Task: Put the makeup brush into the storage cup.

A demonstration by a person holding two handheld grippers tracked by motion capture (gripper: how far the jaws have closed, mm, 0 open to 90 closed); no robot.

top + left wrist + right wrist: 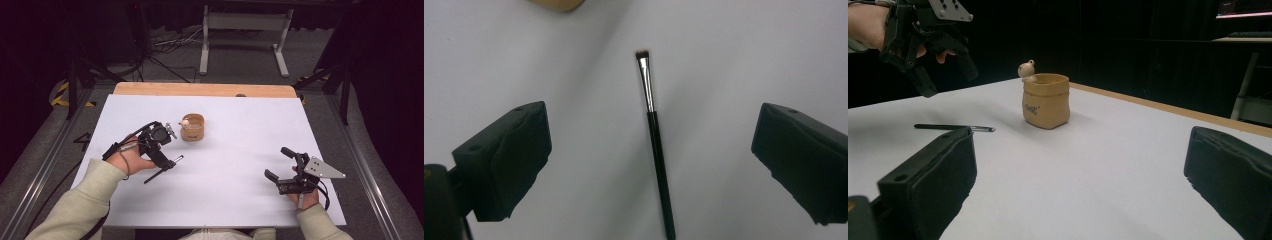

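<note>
Left tool [649,150] wide over thin black brush [656,150]; right tool [1078,175] wide.

The tan cup [1046,100], left of centre in the right gripper view, bears small dark lettering, too blurred to read.

Brush [655,145] handle end cut off by bottom edge.

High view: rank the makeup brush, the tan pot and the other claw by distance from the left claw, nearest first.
1. makeup brush, on the table just under the left claw.
2. tan pot, beyond it, toward the centre.
3. right claw, far right.
</note>
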